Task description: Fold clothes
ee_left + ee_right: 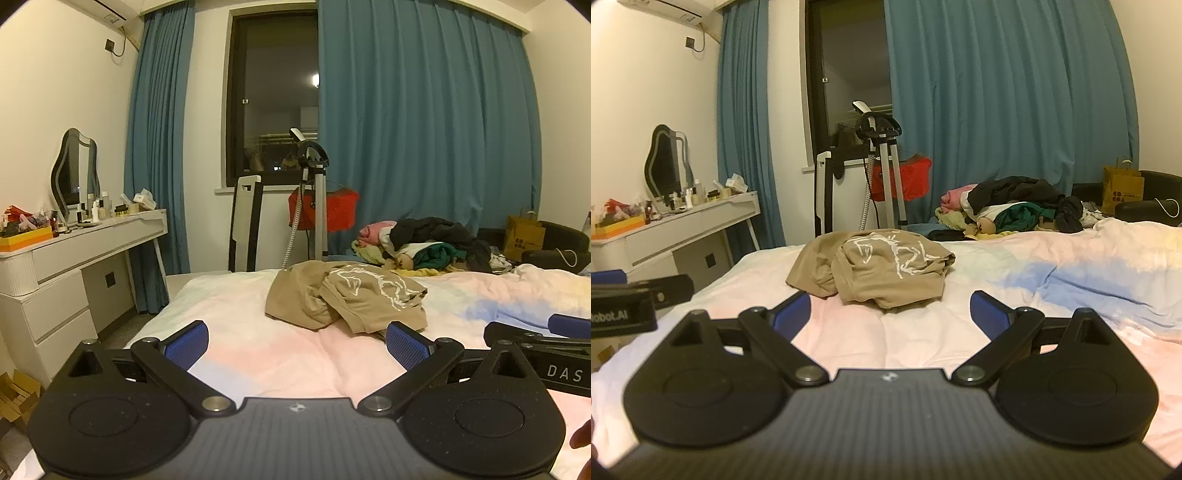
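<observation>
At the far left a white dressing table (pixel 92 240) carries an orange tray (pixel 26 236) packed with small items, too small to tell apart, and a row of bottles stands by the wavy mirror (pixel 74 173). Right of that, the left gripper (pixel 295 345) hovers low over the pale bedsheet (pixel 258 354), its blue-padded fingers (pixel 184 347) spread wide and holding nothing. Ahead of it, slightly right of centre, the tan shirt (pixel 347 295) lies crumpled on the bed with a white line drawing facing up; in this view its near hem comes close to the right-hand finger without touching it. In the right wrist view the right gripper (pixel 890 314) is likewise wide open and empty, and the shirt sits just beyond its fingertips, between them and a little left of centre. Further right, at the bed's far edge, a heap of mixed clothes (pixel 424 243) is piled up, and beyond it a yellow paper bag (pixel 524 236) stands upright; its contents are not visible.
</observation>
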A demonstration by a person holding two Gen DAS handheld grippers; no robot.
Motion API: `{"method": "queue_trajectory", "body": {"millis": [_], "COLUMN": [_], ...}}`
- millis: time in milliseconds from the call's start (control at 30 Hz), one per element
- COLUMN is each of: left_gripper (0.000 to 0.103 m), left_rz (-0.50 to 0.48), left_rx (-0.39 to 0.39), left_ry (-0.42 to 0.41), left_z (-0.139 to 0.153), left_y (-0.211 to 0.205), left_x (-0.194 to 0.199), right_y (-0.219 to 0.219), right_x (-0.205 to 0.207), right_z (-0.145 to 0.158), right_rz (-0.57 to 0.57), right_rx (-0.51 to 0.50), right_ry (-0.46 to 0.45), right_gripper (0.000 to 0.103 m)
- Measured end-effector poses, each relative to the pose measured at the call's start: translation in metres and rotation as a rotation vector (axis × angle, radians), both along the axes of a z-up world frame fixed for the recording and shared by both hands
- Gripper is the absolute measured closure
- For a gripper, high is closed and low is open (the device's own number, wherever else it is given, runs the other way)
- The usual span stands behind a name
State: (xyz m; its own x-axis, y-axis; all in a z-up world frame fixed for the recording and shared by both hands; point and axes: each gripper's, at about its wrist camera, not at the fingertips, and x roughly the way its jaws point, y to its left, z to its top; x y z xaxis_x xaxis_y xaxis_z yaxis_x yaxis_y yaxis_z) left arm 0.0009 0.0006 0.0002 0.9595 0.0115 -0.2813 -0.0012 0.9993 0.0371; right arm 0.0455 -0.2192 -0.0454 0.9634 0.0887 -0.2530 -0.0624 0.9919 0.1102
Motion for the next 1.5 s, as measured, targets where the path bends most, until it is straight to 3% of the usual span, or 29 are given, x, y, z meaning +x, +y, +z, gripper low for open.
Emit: {"method": "queue_trajectory", "body": {"millis": [200, 333, 733, 900, 1133, 1500], "left_gripper": [0.000, 0.000, 0.000, 0.000, 0.000, 0.000], "left_rz": [-0.003, 0.003, 0.015, 0.011, 0.004, -0.004], "left_rx": [-0.016, 0.019, -0.001, -0.022, -0.046, -0.019], "left_ry": [0.029, -0.004, 0.005, 0.014, 0.036, -0.032], "left_z": [0.002, -0.001, -0.003, -0.006, -0.010, -0.013], "left_y": [0.006, -0.006, 0.001, 0.001, 0.001, -0.006], "left_x": [0.010, -0.001, 0.003, 0.005, 0.006, 0.002], "right_y": [0.000, 0.002, -0.001, 0.001, -0.014, -0.029], "right_x": [0.000, -0.001, -0.005, -0.009, -0.008, 0.003], "right_z": [0.001, 0.000, 0.007, 0.008, 0.014, 0.000], "right_rz": [-0.005, -0.012, -0.020, -0.047, -0.024, -0.076], "right_rx": [-0.002, -0.001, -0.006, -0.059, 0.059, 0.128], "right_ry": [0.004, 0.001, -0.027, -0.052, -0.071, -0.038], "right_gripper": [0.009, 0.009, 0.009, 0.009, 0.009, 0.009]}}
